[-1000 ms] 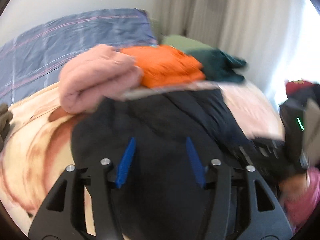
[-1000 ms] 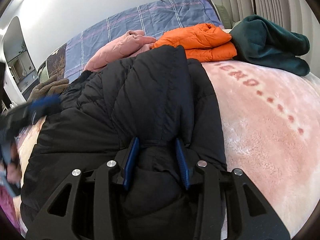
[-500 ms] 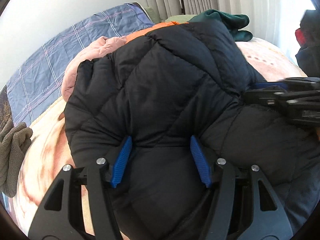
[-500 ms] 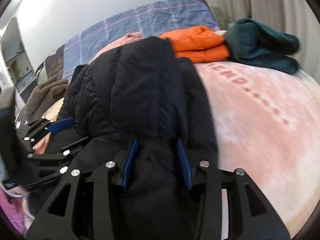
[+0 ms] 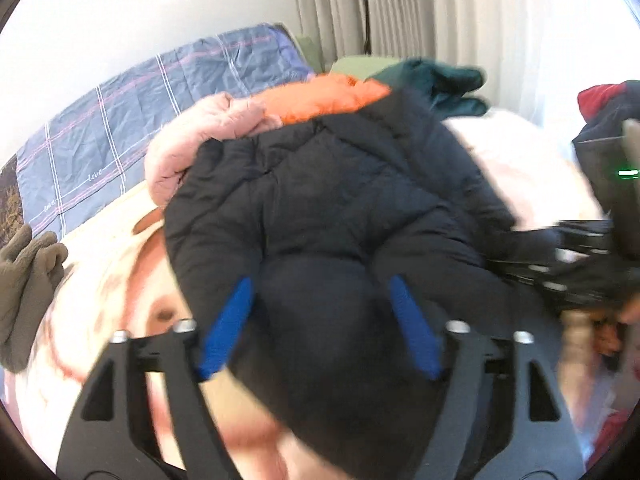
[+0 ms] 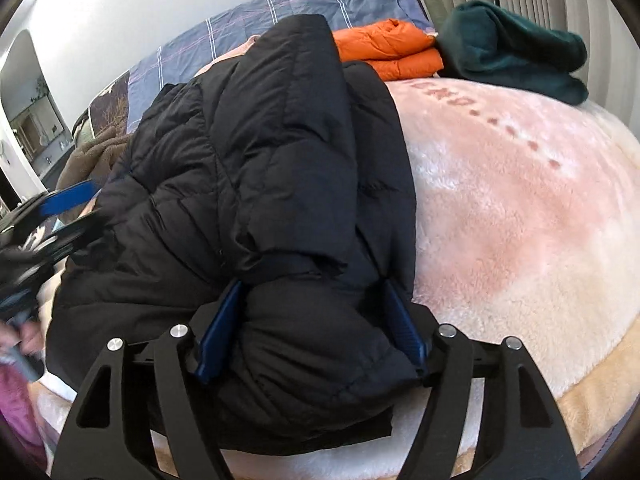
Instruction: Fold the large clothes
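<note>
A black puffer jacket (image 6: pixel 256 184) lies bunched and partly folded on the pink plush blanket (image 6: pixel 500 208) of a bed. It also fills the middle of the left wrist view (image 5: pixel 328 208). My right gripper (image 6: pixel 310 296) has its jaws spread, with a thick roll of the jacket's near edge between the blue pads. My left gripper (image 5: pixel 320 292) is also spread wide over the jacket's near left edge; it shows blurred at the left of the right wrist view (image 6: pixel 60 204). The right gripper shows blurred at the right of the left wrist view (image 5: pixel 580 256).
A folded orange jacket (image 6: pixel 388 48), a dark green garment (image 6: pixel 516 56) and a pink garment (image 5: pixel 208 132) lie at the head of the bed before a blue plaid pillow (image 5: pixel 132 100). An olive-brown garment (image 5: pixel 24 280) lies at the left. Curtains (image 5: pixel 400 8) hang behind.
The right gripper's jaws have widened around the jacket roll. The left gripper has pulled back and left toward the jacket's edge, so the blanket shows under it. The jacket lies lower.
</note>
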A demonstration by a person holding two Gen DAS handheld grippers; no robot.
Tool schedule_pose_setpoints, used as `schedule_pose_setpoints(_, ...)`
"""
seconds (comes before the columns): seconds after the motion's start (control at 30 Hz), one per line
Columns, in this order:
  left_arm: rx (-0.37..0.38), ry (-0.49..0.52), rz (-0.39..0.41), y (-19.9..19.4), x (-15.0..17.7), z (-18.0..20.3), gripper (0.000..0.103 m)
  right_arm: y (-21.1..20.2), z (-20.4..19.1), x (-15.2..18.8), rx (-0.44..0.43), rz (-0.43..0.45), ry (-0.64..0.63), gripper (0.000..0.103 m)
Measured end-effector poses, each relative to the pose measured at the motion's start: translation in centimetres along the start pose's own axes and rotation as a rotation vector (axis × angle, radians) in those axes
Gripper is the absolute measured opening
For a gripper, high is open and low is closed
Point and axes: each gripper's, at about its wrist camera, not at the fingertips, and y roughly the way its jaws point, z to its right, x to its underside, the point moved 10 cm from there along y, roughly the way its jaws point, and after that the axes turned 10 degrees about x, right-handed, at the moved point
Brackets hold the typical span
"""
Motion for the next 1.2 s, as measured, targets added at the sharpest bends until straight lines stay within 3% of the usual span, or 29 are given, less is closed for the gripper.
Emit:
schedule_pose_setpoints(0.13, 0.055, 0.041, -0.008, -4.0, 3.8, 3.7, 0.088, 0.1, -0.1, 0.2, -0.009, 0.006, 0.01, 0.07)
schedule_pose_setpoints(0.23, 0.023, 0.081, -0.08, -3.7, 6.9, 5.3, 0.089, -0.1, 0.0, 0.2, -0.008, 0.013, 0.01, 0.07)
schedule_pose_setpoints(0.37, -0.109, 0.084, -0.141, -1.3, 8.8, 4.2, 0.089, -0.2, 0.0, 0.2, -0.005, 0.017, 0.012, 0.071)
schedule_pose_setpoints(0.5, -0.128, 0.028, -0.113, -2.4, 8.8, 2.6, 0.09, -0.3, 0.0, 0.3, -0.012, 0.021, 0.016, 0.071)
schedule_pose_setpoints(0.7, -0.131, -0.023, -0.159, -4.0, 11.1, 1.2, 0.089, -0.2, 0.0, 0.2, -0.021, 0.028, 0.014, 0.071)
schedule_pose_setpoints(0.73, -0.116, -0.04, -0.16, -4.4, 11.1, 1.3, 0.087, -0.2, 0.0, 0.3, -0.022, 0.031, 0.015, 0.071)
schedule_pose_setpoints(0.87, 0.056, -0.094, -0.103, -6.1, 8.4, 3.5, 0.033, -0.3, 0.0, 0.4, -0.023, 0.034, 0.018, 0.071)
schedule_pose_setpoints(0.9, 0.073, -0.089, -0.082, -6.4, 7.2, 3.9, 0.027, -0.3, 0.0, 0.4, -0.023, 0.034, 0.019, 0.071)
schedule_pose_setpoints(1.03, 0.087, -0.005, -0.009, -5.6, 1.9, 4.9, 0.026, -0.4, 0.2, 0.4, -0.033, 0.035, 0.041, 0.071)
schedule_pose_setpoints(1.2, 0.134, 0.04, -0.001, -4.5, -1.6, 5.1, 0.026, -0.4, 0.3, 0.5, -0.043, 0.033, 0.06, 0.071)
